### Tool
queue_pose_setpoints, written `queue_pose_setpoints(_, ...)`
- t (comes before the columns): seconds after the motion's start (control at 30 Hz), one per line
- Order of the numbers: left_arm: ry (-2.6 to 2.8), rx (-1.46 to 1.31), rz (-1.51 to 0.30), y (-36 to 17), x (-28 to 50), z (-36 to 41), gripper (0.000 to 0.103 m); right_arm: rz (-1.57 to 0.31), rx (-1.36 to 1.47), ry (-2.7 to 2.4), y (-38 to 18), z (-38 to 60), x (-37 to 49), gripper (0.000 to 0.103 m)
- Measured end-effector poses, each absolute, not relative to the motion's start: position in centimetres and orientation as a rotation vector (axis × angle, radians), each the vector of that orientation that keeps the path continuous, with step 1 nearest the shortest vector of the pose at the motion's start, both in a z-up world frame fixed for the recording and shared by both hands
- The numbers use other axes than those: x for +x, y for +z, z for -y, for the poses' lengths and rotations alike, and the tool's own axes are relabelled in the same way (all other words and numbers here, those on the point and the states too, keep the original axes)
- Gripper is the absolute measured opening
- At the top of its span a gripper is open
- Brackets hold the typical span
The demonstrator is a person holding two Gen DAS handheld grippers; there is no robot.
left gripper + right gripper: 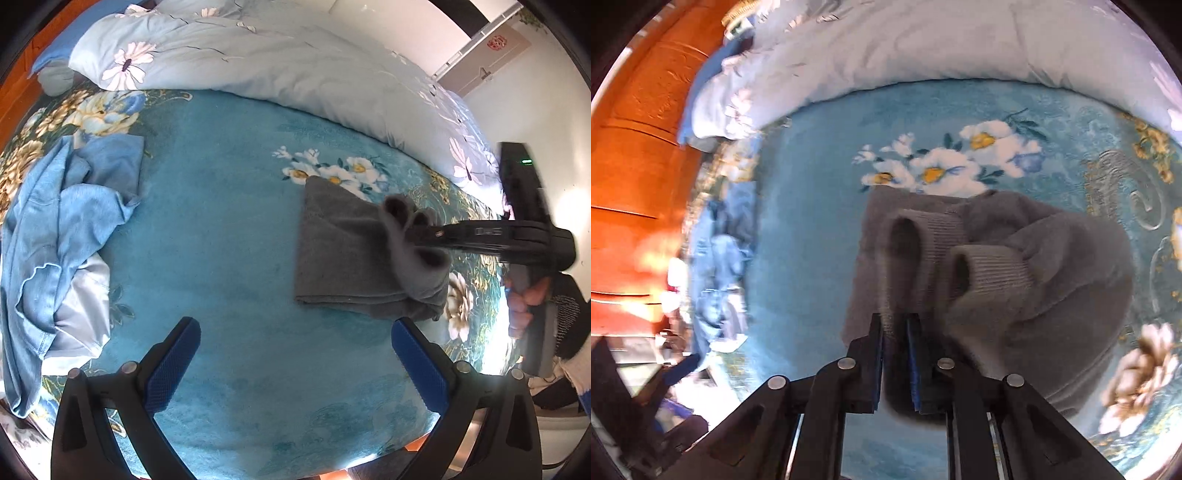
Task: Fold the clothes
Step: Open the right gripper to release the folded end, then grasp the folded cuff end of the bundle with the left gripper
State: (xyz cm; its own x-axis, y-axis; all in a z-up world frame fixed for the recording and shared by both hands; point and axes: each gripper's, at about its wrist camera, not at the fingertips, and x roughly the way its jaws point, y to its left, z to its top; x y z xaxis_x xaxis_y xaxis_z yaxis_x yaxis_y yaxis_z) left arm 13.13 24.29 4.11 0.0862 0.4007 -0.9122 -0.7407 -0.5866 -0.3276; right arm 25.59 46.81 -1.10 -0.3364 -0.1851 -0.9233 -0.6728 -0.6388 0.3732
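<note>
A grey knit garment [340, 251] lies partly folded on the teal flowered bedspread [229, 236]. My right gripper [424, 236] comes in from the right and is shut on the garment's ribbed cuffs, lifting them above the folded part. In the right wrist view the two cuffs [945, 251] bunch just beyond my right gripper [895, 325], whose blue pads pinch grey fabric [1052, 280]. My left gripper [295, 354] hangs open over bare bedspread, in front of the garment, holding nothing.
A crumpled heap of blue clothes [59, 236] lies at the left of the bed. A pale floral duvet [258, 59] is bunched along the far side. An orange wooden headboard [639, 155] stands left. A hand [524, 295] grips the right tool.
</note>
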Motion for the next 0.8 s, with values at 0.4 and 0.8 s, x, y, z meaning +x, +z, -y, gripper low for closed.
queue_pose_setpoints(0.4,1.428,-1.395,-0.361,2.3,16.8,-33.2,0.103,-1.141,-1.277,1.966,6.0,-49.1,37.2,0.032)
queue_pose_setpoints(0.8,1.349,-1.507,-0.302,-3.4,18.2,-41.1,0.094,-1.315,-1.387,1.634,1.1,-46.0,51.8,0.032)
